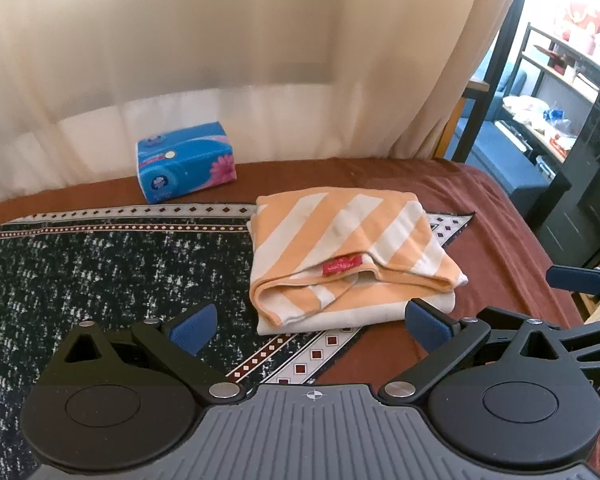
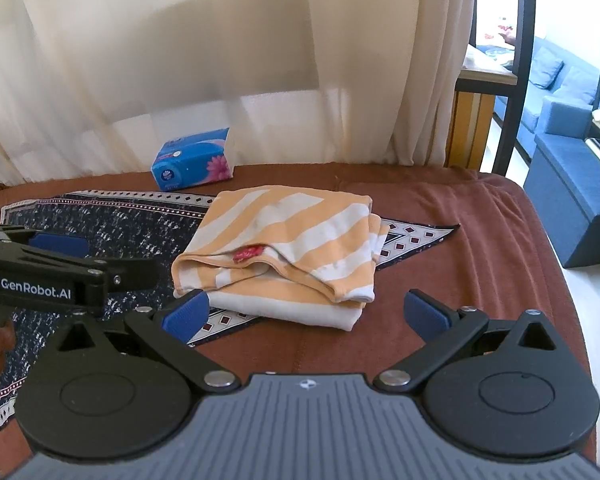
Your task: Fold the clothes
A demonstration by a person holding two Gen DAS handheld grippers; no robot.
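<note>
Striped garment [image 1: 352, 256] sits folded in compact bundle on patterned cloth [image 1: 120, 264], fold looks abt done; left gripper [image 1: 306, 326] & right gripper [image 2: 306, 316] both spread wide, holding nothing.

- Garment [image 1: 348, 248] [image 2: 284, 248]: orange-and-white striped, folded into a compact rectangular stack.
- Red label [image 1: 342, 265] visible at the neckline.
- Position: flat, partly on dark patterned cloth [image 1: 120, 264], partly on brown cover [image 1: 496, 240].
</note>
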